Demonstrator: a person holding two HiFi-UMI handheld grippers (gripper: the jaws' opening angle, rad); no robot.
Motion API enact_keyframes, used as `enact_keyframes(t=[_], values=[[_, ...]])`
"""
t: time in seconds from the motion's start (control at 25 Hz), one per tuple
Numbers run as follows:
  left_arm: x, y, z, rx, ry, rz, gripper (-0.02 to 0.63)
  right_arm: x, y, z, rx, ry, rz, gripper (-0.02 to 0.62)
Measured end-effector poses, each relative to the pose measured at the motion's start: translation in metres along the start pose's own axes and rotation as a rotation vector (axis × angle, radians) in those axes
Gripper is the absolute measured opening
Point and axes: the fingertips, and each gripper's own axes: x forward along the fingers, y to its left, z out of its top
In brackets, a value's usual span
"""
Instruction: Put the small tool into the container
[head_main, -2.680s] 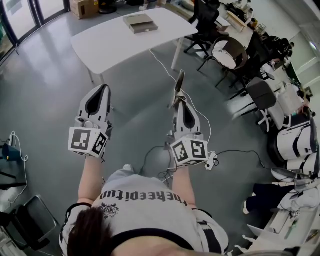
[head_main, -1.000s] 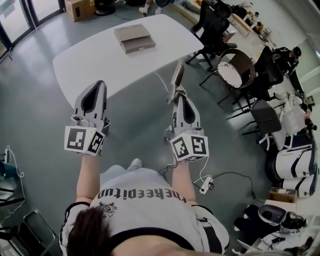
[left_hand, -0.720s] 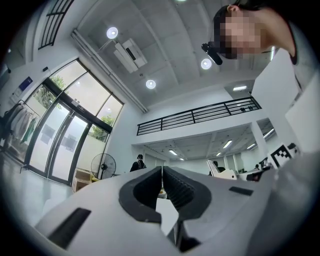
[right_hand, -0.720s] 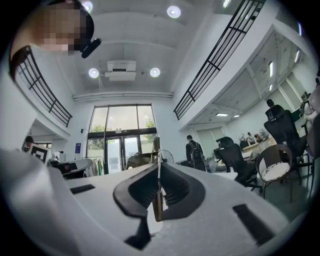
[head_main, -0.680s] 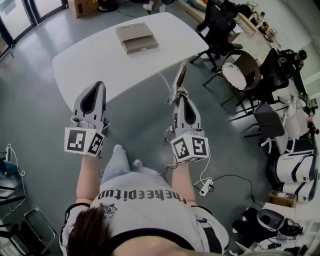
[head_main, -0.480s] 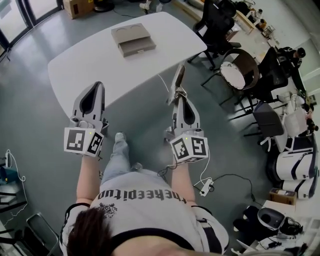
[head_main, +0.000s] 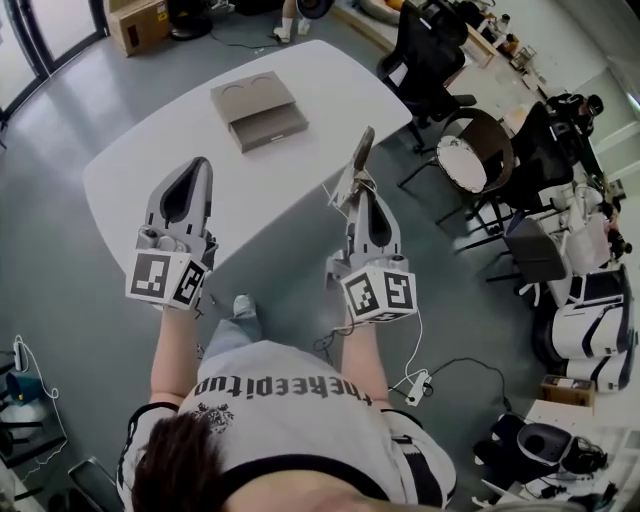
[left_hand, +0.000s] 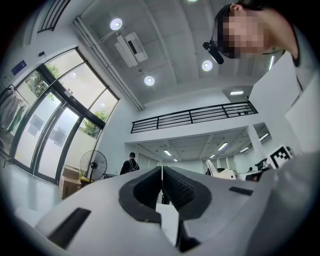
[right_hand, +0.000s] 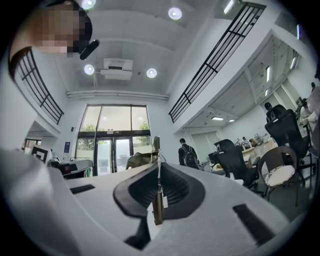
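An open office: swivel chairs (head_main: 425, 50), a white table (head_main: 330, 95), glazed doors (right_hand: 107, 145), mezzanine railing (left_hand: 192, 116).

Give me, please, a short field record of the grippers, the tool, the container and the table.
left gripper: jaws together, nothing between them
right gripper: jaws shut on small tool
small tool: thin, sticks out beyond the jaws
container: lies on white table, apart from both grippers
task state: small tool not yet in container
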Motion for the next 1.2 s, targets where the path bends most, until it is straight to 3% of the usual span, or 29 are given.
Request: enact_keyframes(t=[0.52, 0.92, 1.2], values=[[0.065, 0.087, -0.012, -0.009, 0.011, -0.038, 0.012, 0.097, 0.021, -0.021, -0.001, -0.005, -0.033, 0.003], [0.094, 0.106, -0.036, -0.054, 0.029, -0.057, 0.012, 0.124, 0.016, -0.037, -0.022, 0.035, -0.050, 0.003], [0.117, 0.118, -0.049, -0.063, 0.030, -0.026, 0.012, 0.155, 0.005, -0.050, -0.034, 0.068, -0.015, 0.003]])
